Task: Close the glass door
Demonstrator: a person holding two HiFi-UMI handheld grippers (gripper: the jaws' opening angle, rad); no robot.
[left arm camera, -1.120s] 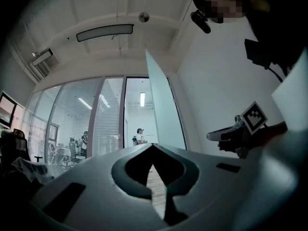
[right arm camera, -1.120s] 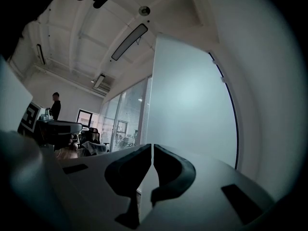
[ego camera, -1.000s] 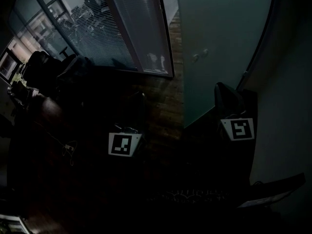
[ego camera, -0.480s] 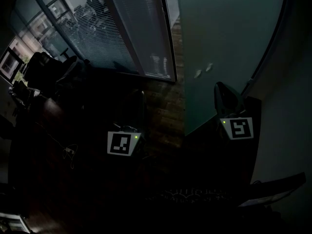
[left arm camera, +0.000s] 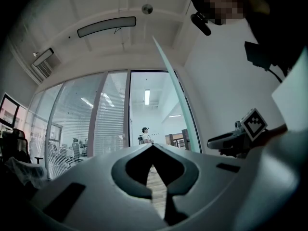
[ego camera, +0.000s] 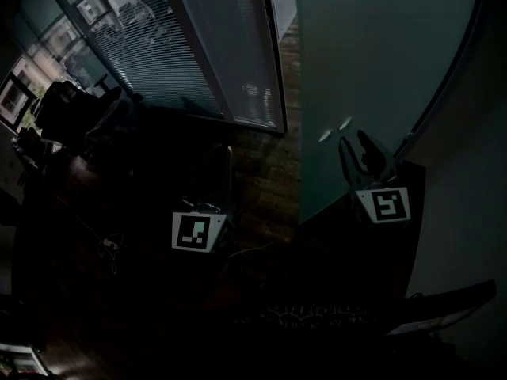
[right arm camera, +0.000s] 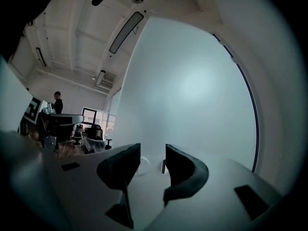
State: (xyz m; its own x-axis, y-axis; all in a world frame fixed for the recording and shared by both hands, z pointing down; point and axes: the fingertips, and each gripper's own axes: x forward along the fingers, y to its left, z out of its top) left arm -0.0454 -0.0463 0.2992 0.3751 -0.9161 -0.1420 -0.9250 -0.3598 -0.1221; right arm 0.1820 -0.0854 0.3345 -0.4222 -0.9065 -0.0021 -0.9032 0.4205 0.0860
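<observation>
The frosted glass door (ego camera: 372,62) fills the upper right of the head view, with two small metal fittings (ego camera: 334,130) on it. My right gripper (ego camera: 362,150) points at the pane just right of those fittings, and its jaws are opening with nothing between them. In the right gripper view the right gripper (right arm camera: 153,150) faces the glass door (right arm camera: 192,90) closely. My left gripper (ego camera: 223,161) hangs over the dark floor left of the door's edge. The left gripper view shows the left gripper (left arm camera: 153,147) shut and empty, with the glass door (left arm camera: 176,97) seen edge-on.
A glass partition with blinds (ego camera: 214,46) runs along the upper left, and the doorway gap lies between it and the door. Office chairs (ego camera: 75,109) and a dark desk (ego camera: 95,236) stand at the left. A person (left arm camera: 143,134) stands far beyond the doorway. A pale wall (ego camera: 467,212) closes the right.
My right gripper moved up toward the door's fittings and its jaws went from shut to open. The door now takes up more of the view. The left gripper barely shifted.
</observation>
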